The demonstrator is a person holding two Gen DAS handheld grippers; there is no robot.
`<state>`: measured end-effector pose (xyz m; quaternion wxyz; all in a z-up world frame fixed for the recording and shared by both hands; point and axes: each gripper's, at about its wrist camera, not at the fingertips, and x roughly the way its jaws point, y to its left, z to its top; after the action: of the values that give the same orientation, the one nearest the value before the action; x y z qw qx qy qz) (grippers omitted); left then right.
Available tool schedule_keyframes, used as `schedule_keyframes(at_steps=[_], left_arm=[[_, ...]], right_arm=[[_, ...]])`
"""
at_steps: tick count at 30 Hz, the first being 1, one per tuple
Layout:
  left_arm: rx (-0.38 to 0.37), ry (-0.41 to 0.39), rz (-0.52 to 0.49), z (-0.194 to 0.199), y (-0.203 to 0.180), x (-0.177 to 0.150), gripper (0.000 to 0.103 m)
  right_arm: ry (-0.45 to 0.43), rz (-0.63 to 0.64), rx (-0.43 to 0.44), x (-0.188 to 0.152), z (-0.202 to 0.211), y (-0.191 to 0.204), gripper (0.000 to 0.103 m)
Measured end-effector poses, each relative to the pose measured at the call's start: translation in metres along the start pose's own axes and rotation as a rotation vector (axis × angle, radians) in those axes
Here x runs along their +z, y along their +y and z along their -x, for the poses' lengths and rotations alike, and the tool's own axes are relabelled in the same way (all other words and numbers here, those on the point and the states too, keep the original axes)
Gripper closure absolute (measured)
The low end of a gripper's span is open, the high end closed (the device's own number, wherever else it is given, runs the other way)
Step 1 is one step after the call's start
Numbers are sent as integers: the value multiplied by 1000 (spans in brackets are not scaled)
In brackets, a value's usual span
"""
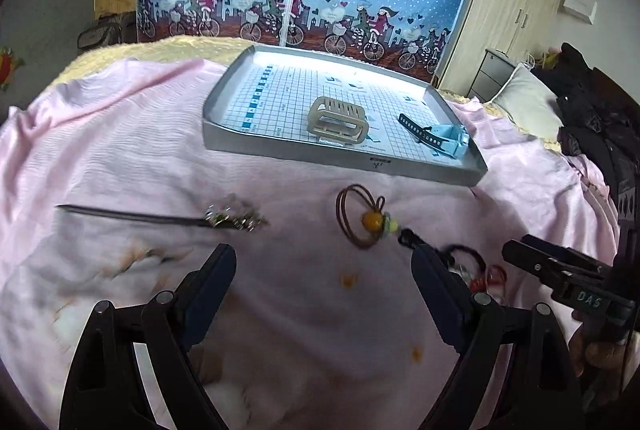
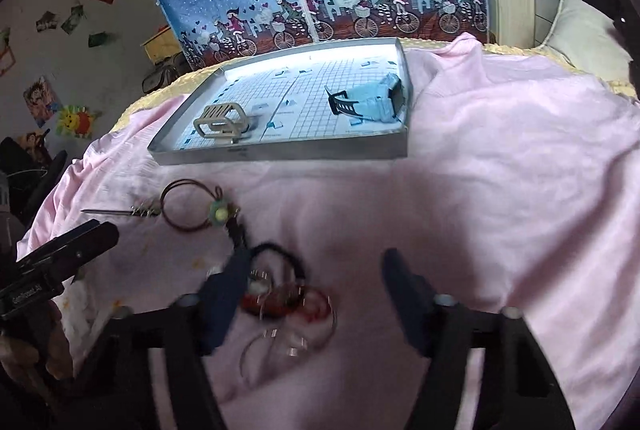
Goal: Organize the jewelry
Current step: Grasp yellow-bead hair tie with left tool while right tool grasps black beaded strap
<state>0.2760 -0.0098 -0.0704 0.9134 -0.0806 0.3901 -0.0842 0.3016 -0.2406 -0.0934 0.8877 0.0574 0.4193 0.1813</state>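
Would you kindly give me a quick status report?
Both grippers open, empty: left gripper, right gripper. Tray holds clip, watch. Red bracelet between right fingers. Nothing blocking.

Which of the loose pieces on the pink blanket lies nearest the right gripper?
The red bead bracelet, between the right gripper's open fingers. The brown cord hair tie and hairpin lie farther off.

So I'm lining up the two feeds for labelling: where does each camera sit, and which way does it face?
Left wrist: sits on the left hand-held gripper, facing forward over the pink blanket to the tray; its own open fingers show, and the right hand-held gripper at the right edge.
Right wrist: sits on the right hand-held gripper, facing the same way above a beaded bracelet; its open fingers show, and the left hand-held gripper at the left edge.
Shared: tray, beige clip, blue watch, brown hair tie.
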Motion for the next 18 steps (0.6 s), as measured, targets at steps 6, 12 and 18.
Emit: schedule_keyframes(at_steps=[6, 12, 18], left_arm=[[-106, -9, 34, -24, 7, 14, 40], [-199, 23, 50, -48, 16, 16, 65], [-280, 5, 62, -53, 21, 8, 73]], right_arm=[[7, 80, 101, 14, -25, 15, 67], [30, 187, 156, 20, -46, 37, 81], [105, 266, 178, 12, -65, 51, 85]])
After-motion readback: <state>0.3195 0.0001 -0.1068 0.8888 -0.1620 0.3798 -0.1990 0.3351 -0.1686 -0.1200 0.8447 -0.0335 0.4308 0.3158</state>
